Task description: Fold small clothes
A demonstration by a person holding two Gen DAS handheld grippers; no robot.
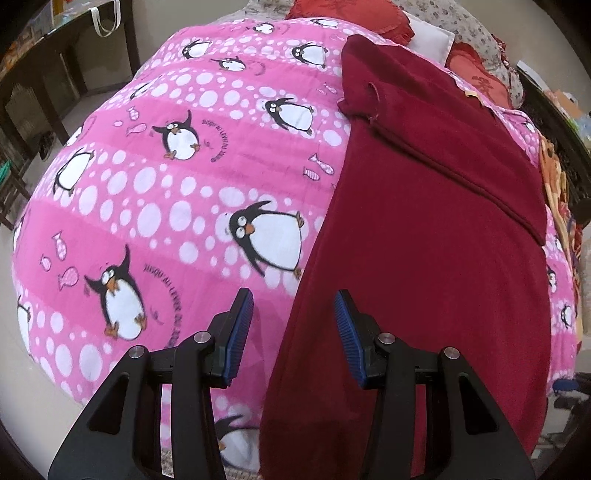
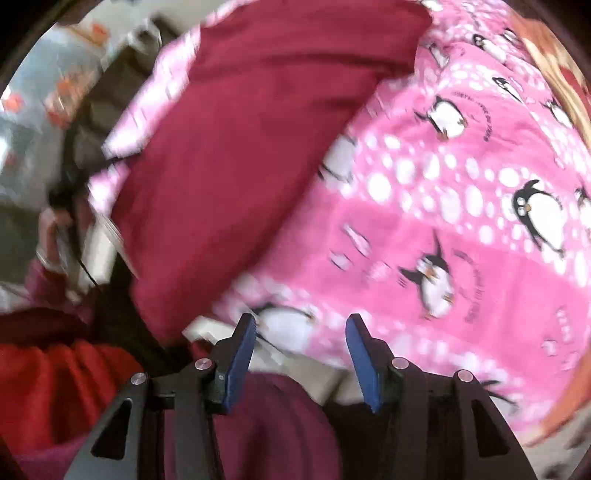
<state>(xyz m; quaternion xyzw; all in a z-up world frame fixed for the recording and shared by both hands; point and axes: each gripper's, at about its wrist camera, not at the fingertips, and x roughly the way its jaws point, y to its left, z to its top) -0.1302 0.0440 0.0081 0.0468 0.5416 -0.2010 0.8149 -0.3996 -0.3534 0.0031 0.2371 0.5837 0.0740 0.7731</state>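
Where the left wrist view looks down, a bed is seen covered by a pink quilt (image 1: 207, 192) printed with penguins, white dots and small fish. Soft, faintly padded cloth is shown, curving away toward a pale floor (image 1: 33, 387) on the left. A dark table (image 1: 55, 48) stands beyond that floor, and red cushions (image 1: 332, 14) are piled at the far end. A dark red garment (image 1: 424, 240) of plush fabric is laid flat along the quilt's right half, one part folded across its upper end with a stitched hem showing. Wide bare quilt is left to its left. The left gripper (image 1: 293, 317) is held spread over the garment's near left edge, nothing pinched between its blue ribbed pads.

Through the right wrist view, much is blurred. The garment (image 2: 240, 147) is seen at upper left, its edge lying on the quilt (image 2: 461, 221), which fills the right side. Red cloth (image 2: 55, 387) is seen at lower left. The right gripper (image 2: 301, 343) is spread apart, and nothing is gripped.
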